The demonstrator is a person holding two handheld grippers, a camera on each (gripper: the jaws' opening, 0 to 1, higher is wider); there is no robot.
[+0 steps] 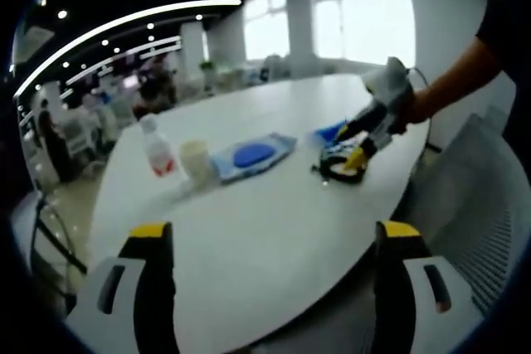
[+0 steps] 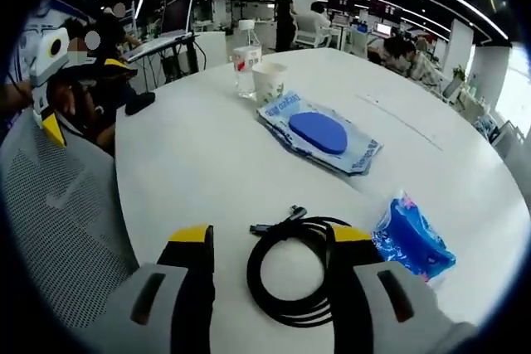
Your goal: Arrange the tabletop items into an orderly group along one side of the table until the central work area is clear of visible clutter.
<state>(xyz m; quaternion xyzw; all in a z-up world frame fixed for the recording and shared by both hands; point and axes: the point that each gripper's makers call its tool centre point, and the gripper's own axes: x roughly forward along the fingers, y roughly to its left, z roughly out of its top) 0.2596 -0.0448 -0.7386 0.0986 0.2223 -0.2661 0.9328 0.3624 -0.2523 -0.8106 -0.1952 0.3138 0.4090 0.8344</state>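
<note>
A black coiled cable (image 2: 300, 269) is straddled by the wide-open right gripper (image 2: 274, 242); the left gripper (image 1: 274, 234) is spread wide, holding nothing. A water bottle (image 2: 245, 60), cup (image 2: 270, 83) and wipes pack (image 2: 319, 132) are seen beyond; no writing is legible.

The left gripper view looks across the round white worktop (image 1: 274, 205) from its near edge; the right gripper view sits low over the coiled black cable (image 2: 294, 275). Both share the blue-lidded wipes packet (image 1: 253, 156).

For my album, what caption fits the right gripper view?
Open hand-held gripper poised over a coiled black cable on a white table.
</note>
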